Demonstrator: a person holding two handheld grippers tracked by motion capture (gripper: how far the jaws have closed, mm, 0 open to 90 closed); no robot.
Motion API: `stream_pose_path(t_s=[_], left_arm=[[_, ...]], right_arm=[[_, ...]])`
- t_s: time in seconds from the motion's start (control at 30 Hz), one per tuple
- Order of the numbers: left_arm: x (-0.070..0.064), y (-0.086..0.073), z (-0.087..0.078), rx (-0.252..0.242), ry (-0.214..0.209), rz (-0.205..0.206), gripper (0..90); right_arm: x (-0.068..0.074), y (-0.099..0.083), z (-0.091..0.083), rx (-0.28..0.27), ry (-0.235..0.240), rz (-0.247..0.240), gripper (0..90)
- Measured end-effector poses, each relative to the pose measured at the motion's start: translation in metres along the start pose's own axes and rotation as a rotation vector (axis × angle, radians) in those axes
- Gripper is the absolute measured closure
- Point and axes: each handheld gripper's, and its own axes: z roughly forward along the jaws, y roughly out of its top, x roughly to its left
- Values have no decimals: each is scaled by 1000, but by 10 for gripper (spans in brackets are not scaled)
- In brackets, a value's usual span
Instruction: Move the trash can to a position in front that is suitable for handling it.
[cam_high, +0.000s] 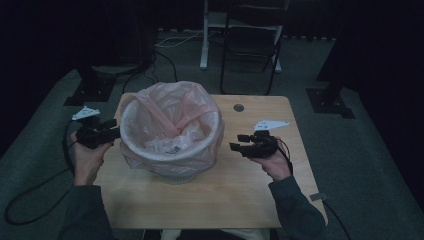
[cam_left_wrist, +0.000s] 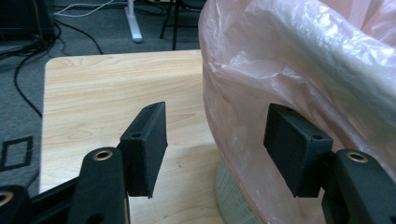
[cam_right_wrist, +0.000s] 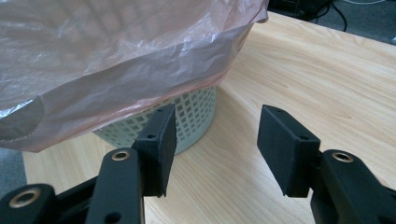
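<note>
Claws first: our left claw (cam_high: 111, 131) stands wide beside the left side of the bin (cam_high: 172, 172), one jaw pressing the pink bag (cam_high: 170, 107) that drapes over the rim; our right claw (cam_high: 239, 144) is wide too, holding nothing, a little apart on the right. That bin sits mid-surface (cam_high: 240, 200), slightly left, with crumpled wrapping (cam_high: 172, 145) inside. We judge the job is gathering the bag's edge. To do it well, we should slip one jaw under the loose hem (cam_left_wrist: 243, 140), pinch film alone, not the mesh wall (cam_right_wrist: 196, 116), and lift both sides evenly so nothing tips.
</note>
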Motion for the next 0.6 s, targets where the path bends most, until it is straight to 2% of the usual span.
stream_pose_path(t_s=[0.13, 0.23, 0.3, 0.4, 0.5, 0.57, 0.6], left_arm=[[0, 0, 1, -6, 7, -5, 404], [0, 1, 4, -5, 32, -2, 417], [0, 1, 6, -1, 65, -2, 417], [4, 1, 7, -12, 101, -30, 424], [3, 1, 9, -3, 104, -22, 439], [-3, 2, 14, 9, 55, 12, 450], [-5, 3, 14, 13, 43, 23, 460]], right_arm=[[1, 1, 1, -2, -5, -1, 465], [3, 6, 4, -10, -21, 0, 456], [3, 8, 8, -15, -41, 8, 452], [2, 12, 15, -19, -57, 32, 452], [3, 15, 20, -17, -54, 38, 452], [6, 23, 31, -3, -69, 33, 452], [7, 25, 32, 1, -70, 32, 452]])
